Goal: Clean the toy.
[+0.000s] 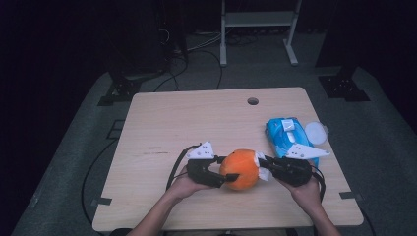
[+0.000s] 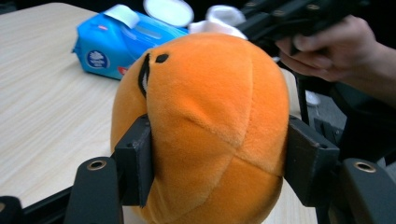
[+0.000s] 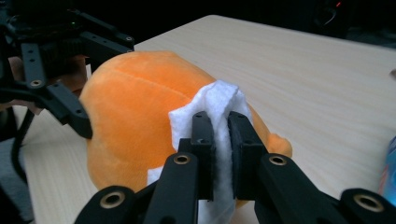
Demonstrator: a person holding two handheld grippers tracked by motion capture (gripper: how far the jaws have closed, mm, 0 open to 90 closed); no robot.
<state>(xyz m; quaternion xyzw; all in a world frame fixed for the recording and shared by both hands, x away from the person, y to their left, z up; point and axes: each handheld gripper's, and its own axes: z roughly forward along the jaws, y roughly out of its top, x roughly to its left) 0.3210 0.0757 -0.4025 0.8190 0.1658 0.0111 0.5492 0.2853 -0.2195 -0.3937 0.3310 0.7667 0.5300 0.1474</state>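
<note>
An orange plush toy (image 1: 240, 168) sits between the two grippers near the front edge of the table (image 1: 162, 118), a little right of its middle. The left gripper (image 1: 223, 169) comes at it from the left, and in the left gripper view its black pads (image 2: 135, 161) press into both sides of the toy (image 2: 205, 126), denting the plush. The right gripper (image 1: 261, 167) meets the toy from the right; its jaws are pinched tight on a white wipe (image 3: 219, 121) that lies against the toy's side (image 3: 135, 121). A blue pack of wipes (image 1: 285, 135) lies near the table's right edge, just behind the right gripper, with a white round lid (image 1: 315, 132) beside it.
</note>
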